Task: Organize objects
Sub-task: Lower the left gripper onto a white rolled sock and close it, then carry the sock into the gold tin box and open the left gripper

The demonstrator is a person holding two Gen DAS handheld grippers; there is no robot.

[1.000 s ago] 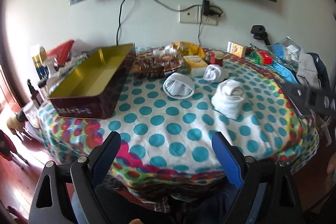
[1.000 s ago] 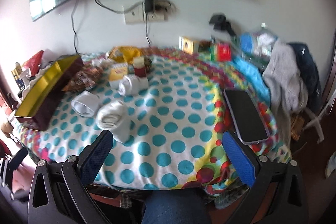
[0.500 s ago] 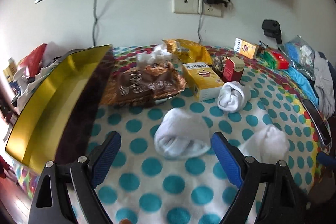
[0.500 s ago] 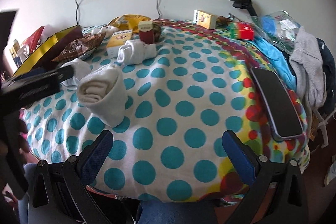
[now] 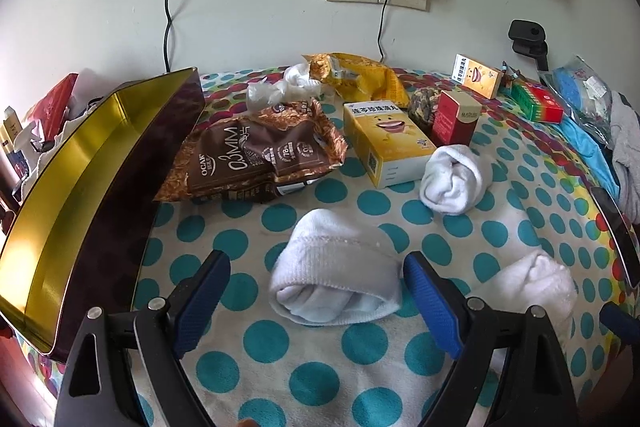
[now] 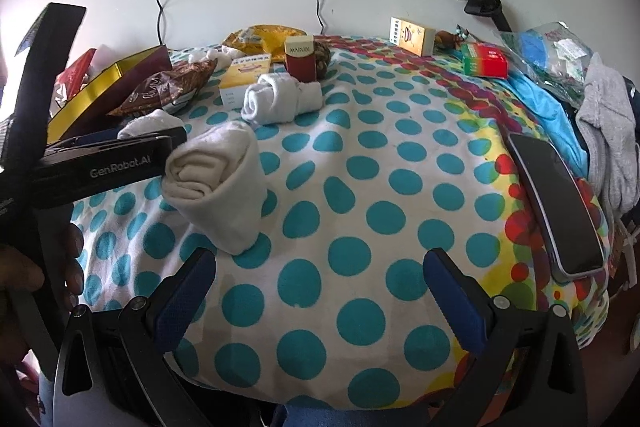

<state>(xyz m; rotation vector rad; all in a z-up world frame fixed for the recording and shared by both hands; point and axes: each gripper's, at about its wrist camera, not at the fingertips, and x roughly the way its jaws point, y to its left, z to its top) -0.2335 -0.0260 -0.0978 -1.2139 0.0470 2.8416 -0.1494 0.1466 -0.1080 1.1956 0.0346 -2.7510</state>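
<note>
Three rolled white socks lie on the polka-dot cloth. The nearest sock roll [image 5: 336, 279] sits between the blue fingers of my open left gripper [image 5: 316, 255], which touch nothing. A second sock roll [image 5: 452, 183] lies beyond it beside a yellow box [image 5: 384, 143]. The third, a cream sock roll [image 5: 528, 287] [image 6: 220, 183], lies ahead and to the left of my open right gripper [image 6: 320, 259], whose fingers hold nothing. An open gold tin [image 5: 80, 187] [image 6: 100, 87] stands at the left. The left gripper's black casing [image 6: 100, 167] hides part of the nearest roll in the right wrist view.
Snack bags [image 5: 256, 155], a red box [image 5: 456, 119], another yellow box [image 6: 412, 35] and a green-red box [image 6: 484, 61] crowd the back of the table. A phone [image 6: 556, 207] lies near the right edge, beside piled clothes [image 6: 608, 147]. A hand [image 6: 36, 267] holds the left gripper.
Both grippers have moved forward over the table. The left one has come down around the nearest sock roll. The right one has drawn closer to the cream roll. Both stay open.
</note>
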